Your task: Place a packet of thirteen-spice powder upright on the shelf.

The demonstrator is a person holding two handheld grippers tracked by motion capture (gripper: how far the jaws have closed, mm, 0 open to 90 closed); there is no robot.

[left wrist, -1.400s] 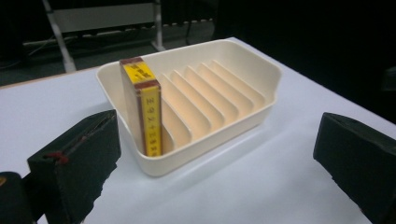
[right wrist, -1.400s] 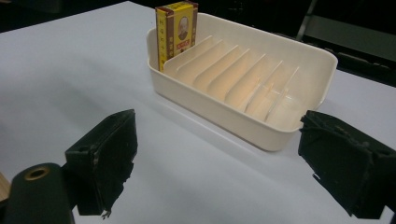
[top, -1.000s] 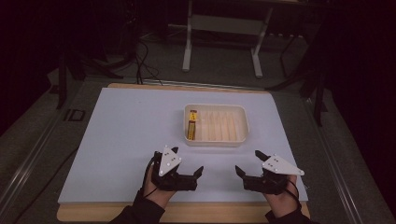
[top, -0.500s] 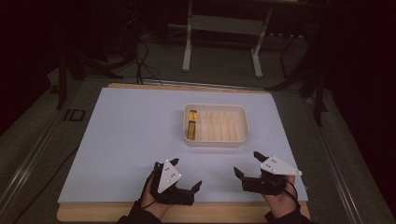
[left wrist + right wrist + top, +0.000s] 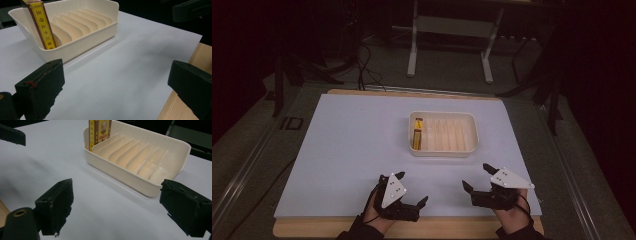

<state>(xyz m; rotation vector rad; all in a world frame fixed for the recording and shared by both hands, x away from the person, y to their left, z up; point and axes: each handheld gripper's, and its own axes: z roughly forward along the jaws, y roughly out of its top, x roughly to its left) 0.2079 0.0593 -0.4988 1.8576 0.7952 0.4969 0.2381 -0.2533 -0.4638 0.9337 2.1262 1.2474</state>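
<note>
Dim room, dark floor with cables and a metal frame stand behind. Pale blue-white sheet (image 5: 352,150) spread over a wooden tabletop (image 5: 312,231), wood showing along the near edge and at the far edge.

Toward the far right of the sheet's middle, a cream tray (image 5: 442,150) with a row of upright dividers inside. Standing in its leftmost slot, a slim yellow-and-brown box (image 5: 417,136), upright, printed with characters down its narrow side; seen also in the left gripper view (image 5: 41,23) and, with a small portrait label on its face, in the right gripper view (image 5: 100,131). Other slots bare.

Near the front edge, left of centre, the left gripper (image 5: 412,189), held in a hand (image 5: 374,215) coming in from the bottom, grey three-cornered plate on top. Jaws spread wide, nothing between them but bare sheet; tray ahead and to the left in its own view, well apart from the jaws.

Right of it, also near the front edge, the right gripper (image 5: 477,177) in the other hand (image 5: 514,217). Jaws likewise wide apart and holding nothing, with the tray (image 5: 140,162) lying ahead between them in its own view, untouched. Both grippers well short of the tray, set apart from each other, each resting low over the sheet.
</note>
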